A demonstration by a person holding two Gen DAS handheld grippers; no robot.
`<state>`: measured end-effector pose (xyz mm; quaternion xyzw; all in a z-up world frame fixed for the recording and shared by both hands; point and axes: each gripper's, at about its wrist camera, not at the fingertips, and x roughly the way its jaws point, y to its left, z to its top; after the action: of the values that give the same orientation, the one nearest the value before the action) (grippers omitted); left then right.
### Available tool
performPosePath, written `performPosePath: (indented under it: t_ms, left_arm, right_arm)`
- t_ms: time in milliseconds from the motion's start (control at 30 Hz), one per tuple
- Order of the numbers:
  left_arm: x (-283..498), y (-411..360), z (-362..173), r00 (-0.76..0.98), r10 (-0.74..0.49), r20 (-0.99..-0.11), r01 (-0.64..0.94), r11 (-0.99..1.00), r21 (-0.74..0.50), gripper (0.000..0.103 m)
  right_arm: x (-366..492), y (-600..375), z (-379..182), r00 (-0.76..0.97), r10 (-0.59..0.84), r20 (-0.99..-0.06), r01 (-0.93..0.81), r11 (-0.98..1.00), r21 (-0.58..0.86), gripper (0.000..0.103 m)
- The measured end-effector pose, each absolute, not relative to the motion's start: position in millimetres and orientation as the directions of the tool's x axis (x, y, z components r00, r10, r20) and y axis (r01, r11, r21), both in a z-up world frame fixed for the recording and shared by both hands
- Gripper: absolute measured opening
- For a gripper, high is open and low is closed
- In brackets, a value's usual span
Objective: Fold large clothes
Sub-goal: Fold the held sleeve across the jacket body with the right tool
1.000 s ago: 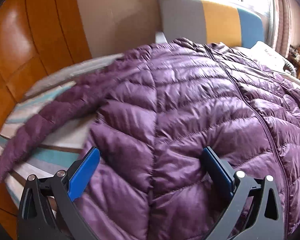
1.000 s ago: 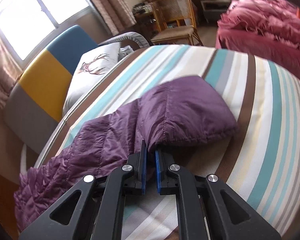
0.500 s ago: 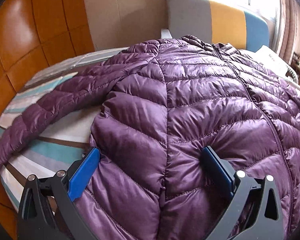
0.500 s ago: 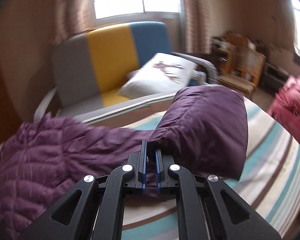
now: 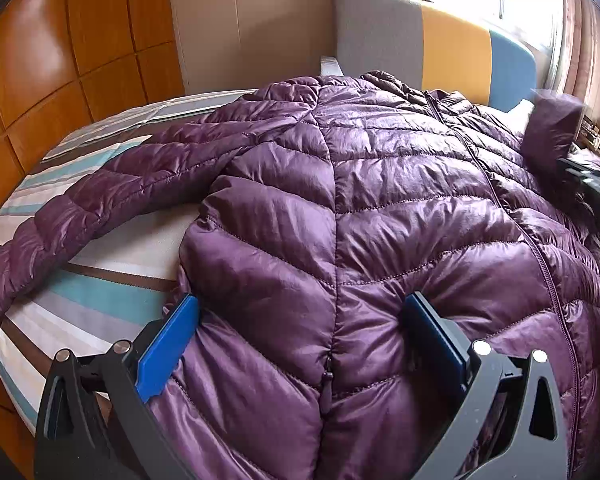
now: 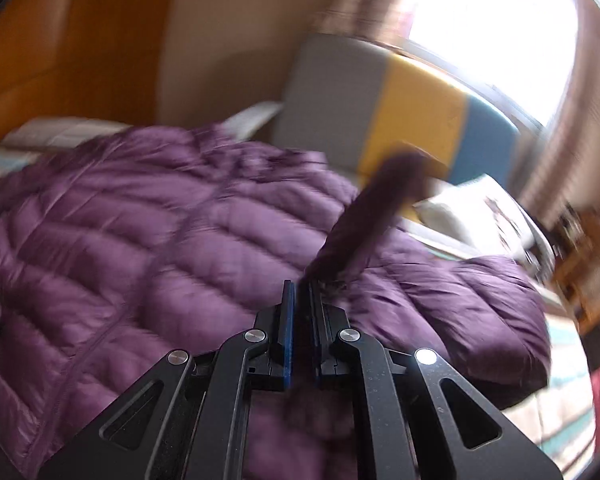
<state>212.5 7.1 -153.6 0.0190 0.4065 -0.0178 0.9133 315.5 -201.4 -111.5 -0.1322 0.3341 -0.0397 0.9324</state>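
Two grippers work on one purple down jacket (image 5: 340,184), which lies spread with its front up over a bed with a striped sheet (image 5: 100,292). The left gripper (image 5: 300,344) stands with its jaws wide apart over the near part of the jacket, close to a small zipper pull (image 5: 329,376) on a seam. Its left blue pad (image 5: 168,346) sits at the side edge of the jacket, where the cloth meets the sheet, and its right pad presses into the quilted cloth further in. The padded cloth bulges up between the two pads, but they do not pinch it. One sleeve (image 5: 80,216) lies stretched out to the left on the sheet. The main zipper (image 5: 496,196) runs along the middle of the jacket toward the collar. The right gripper (image 6: 302,320) has its jaws nearly together and clamps the end of the other sleeve (image 6: 364,220), which stands up from the pads, dark and blurred. This lifted sleeve end is above the body of the jacket, and in the left wrist view it shows at the far right edge. Behind the bed stands a sofa (image 5: 440,44) with grey, yellow and blue parts, beside a bright window (image 6: 496,32). A wooden wardrobe (image 5: 60,60) fills the left side of the room. A white pillow (image 6: 476,208) lies on the sofa.
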Motion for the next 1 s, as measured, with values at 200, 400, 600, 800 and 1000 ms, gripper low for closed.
performPosePath:
  t_ms: [200, 400, 600, 800, 1000]
  left_arm:
    - [213, 10, -154, 0.668, -0.023, -0.744, 0.049, 0.999, 0.014, 0.101]
    - [215, 8, -150, 0.651, -0.016, -0.759, 0.05, 0.998, 0.022, 0.101]
    - [236, -18, -105, 0.695, -0.08, -0.715, 0.086, 0.996, -0.028, 0.101]
    - [287, -91, -88, 0.698, -0.121, -0.706, 0.216, 0.975, 0.047, 0.101]
    - [328, -147, -99, 0.662, -0.166, -0.73, 0.316, 0.946, 0.072, 0.084]
  right_arm:
    - [315, -163, -128, 0.739, -0.086, -0.668, -0.201, 0.918, -0.34, 0.008]
    - [295, -198, -116, 0.699, -0.084, -0.71, -0.083, 0.977, -0.197, 0.008]
    - [270, -261, -119, 0.625, -0.298, -0.722, 0.195, 0.955, -0.226, 0.008]
    - [260, -310, -136, 0.597, -0.319, -0.737, 0.373, 0.923, -0.097, 0.008]
    - [254, -316, -144, 0.606, -0.296, -0.738, 0.38, 0.923, -0.059, 0.008]
